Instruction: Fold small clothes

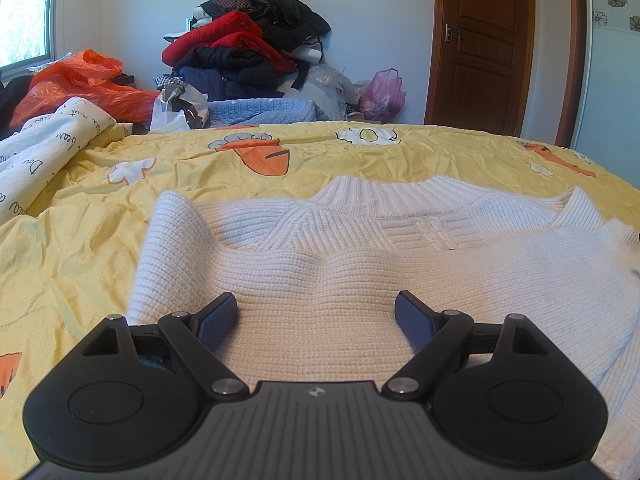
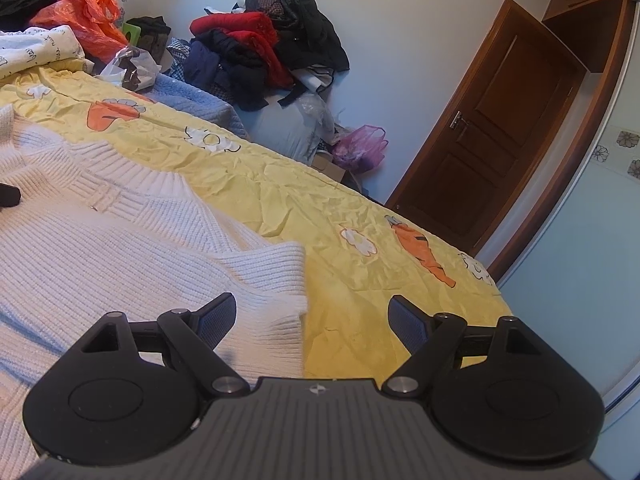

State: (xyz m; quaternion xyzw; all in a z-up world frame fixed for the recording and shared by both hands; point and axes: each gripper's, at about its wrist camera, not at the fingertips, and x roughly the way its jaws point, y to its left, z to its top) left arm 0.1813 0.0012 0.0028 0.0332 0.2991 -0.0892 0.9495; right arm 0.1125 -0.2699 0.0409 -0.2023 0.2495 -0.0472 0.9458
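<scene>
A white knitted sweater (image 1: 360, 264) lies on the yellow carrot-print bedsheet (image 1: 80, 248), collar at the far side, with parts folded over the body. My left gripper (image 1: 316, 312) is open and empty, low over the sweater's near part. In the right wrist view the sweater (image 2: 100, 248) fills the left side, its folded ribbed edge (image 2: 276, 276) ending at the sheet (image 2: 360, 208). My right gripper (image 2: 312, 312) is open and empty over that right edge, left finger above the knit, right finger above bare sheet. The tip of the other gripper (image 2: 9, 196) shows at the far left.
A pile of dark and red clothes (image 1: 244, 40) stands against the far wall. Orange plastic bags (image 1: 76, 84) and a white printed quilt (image 1: 44, 152) lie at the left. A purple bag (image 1: 382, 94) and a brown door (image 1: 480, 48) are at the right. The bed edge (image 2: 492, 280) runs right.
</scene>
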